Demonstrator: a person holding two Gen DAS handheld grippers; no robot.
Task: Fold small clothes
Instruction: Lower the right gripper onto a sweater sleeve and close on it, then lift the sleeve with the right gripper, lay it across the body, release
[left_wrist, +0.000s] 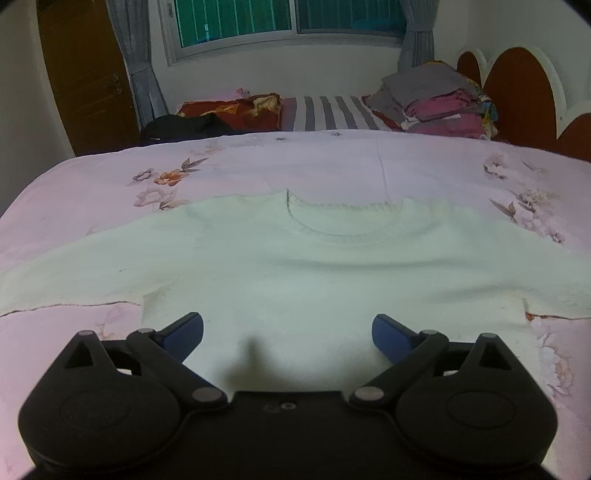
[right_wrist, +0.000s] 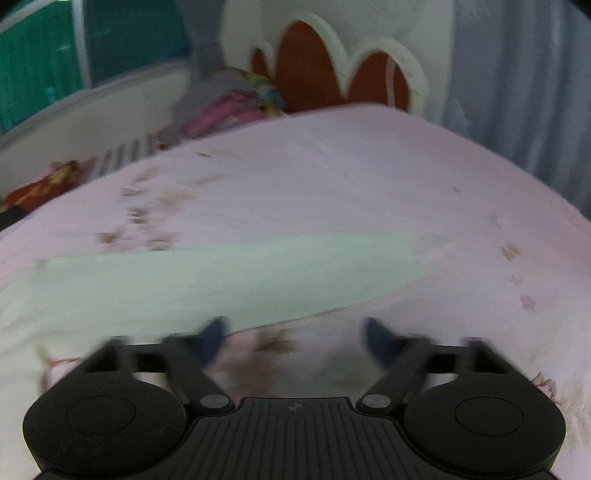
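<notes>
A pale cream knitted sweater (left_wrist: 295, 258) lies flat on the pink floral bedspread (left_wrist: 110, 177), neckline away from me and both sleeves spread sideways. My left gripper (left_wrist: 287, 332) hovers open over the sweater's lower body, nothing between its blue pads (left_wrist: 188, 328). In the blurred right wrist view, one long sleeve (right_wrist: 229, 277) stretches across the bedspread (right_wrist: 332, 177). My right gripper (right_wrist: 295, 338) stands open just below that sleeve's near edge, over the pink sheet, with nothing between its fingers.
A stack of folded clothes (left_wrist: 439, 99) and a striped cloth (left_wrist: 328, 110) sit at the bed's far end. A red floral pillow (left_wrist: 236, 109) and a dark garment (left_wrist: 184, 125) lie at the far left. A scalloped headboard (left_wrist: 517, 85) and a window (left_wrist: 288, 22) stand behind.
</notes>
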